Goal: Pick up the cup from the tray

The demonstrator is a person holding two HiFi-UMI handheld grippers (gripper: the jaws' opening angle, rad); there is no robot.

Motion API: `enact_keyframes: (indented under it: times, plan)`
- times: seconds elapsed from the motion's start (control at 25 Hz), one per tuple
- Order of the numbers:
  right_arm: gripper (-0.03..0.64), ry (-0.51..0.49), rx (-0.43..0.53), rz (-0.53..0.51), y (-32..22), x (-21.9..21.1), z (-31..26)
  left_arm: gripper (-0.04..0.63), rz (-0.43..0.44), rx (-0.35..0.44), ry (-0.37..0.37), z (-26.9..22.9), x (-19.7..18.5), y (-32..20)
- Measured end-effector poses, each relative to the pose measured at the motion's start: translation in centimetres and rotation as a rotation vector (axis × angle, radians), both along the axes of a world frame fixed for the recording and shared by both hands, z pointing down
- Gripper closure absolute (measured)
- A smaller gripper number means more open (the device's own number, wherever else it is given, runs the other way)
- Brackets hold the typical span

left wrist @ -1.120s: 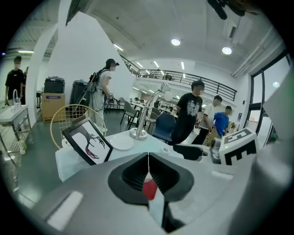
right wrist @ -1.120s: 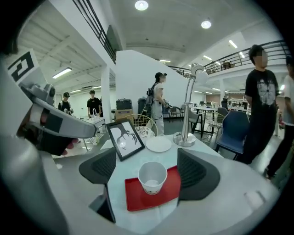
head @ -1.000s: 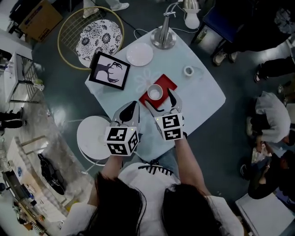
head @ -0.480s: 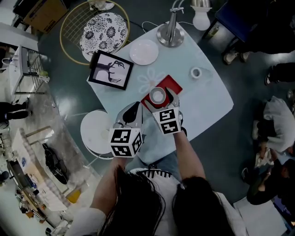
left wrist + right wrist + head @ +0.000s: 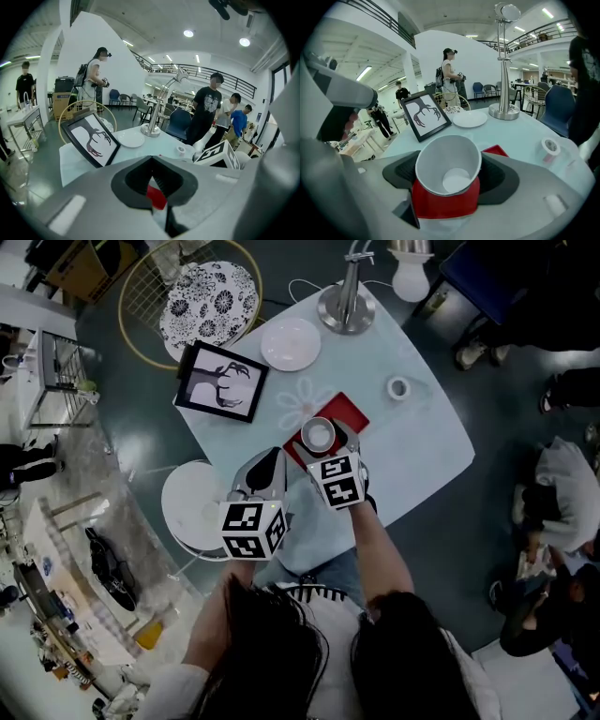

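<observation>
A white paper cup (image 5: 318, 432) stands upright on a red tray (image 5: 349, 412) near the front of the pale table (image 5: 412, 442). My right gripper (image 5: 326, 440) reaches over the tray, one finger on each side of the cup. In the right gripper view the cup (image 5: 446, 161) fills the space between the dark pads (image 5: 396, 171) of the right gripper (image 5: 451, 177). The jaws have just been closing, and I see no firm press on the cup. My left gripper (image 5: 270, 459) hangs to the left of the tray, shut and empty. Past the left gripper (image 5: 151, 161), a sliver of red tray (image 5: 155, 197) shows.
A framed tree picture (image 5: 222, 381) leans at the table's left, with a white plate (image 5: 290, 343) and a lamp base (image 5: 347, 307) behind it. A tape roll (image 5: 397, 387) lies to the right. A white stool (image 5: 192, 507) stands below the table edge. People sit at the right.
My right gripper has come down and forward, so its fingers now flank the cup. The left gripper has sunk a little and stays beside the tray.
</observation>
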State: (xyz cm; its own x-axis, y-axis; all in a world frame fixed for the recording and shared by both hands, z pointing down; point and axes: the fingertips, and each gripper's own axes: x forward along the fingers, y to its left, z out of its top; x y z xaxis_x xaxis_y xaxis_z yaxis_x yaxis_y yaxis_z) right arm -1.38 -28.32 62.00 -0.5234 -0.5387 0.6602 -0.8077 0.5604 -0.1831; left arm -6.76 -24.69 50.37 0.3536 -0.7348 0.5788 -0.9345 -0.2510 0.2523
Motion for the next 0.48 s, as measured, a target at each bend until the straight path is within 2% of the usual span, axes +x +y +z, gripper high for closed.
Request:
enact_keyframes:
  times: [0.04,0.32,0.48]
  plan:
    - [0.237,-0.001,0.001,0.000,0.0,-0.1,-0.1,0.595,0.000,0.000,0.001,0.0,0.0,0.0]
    - [0.242,-0.005,0.037,0.002,0.2,0.0,-1.6,0.595,0.006,0.008,0.015,-0.3,0.2,0.2]
    - [0.242,-0.013,0.067,0.077,-0.1,2.7,-3.0,0.595,0.027,0.015,0.027,-0.3,1.2,0.4]
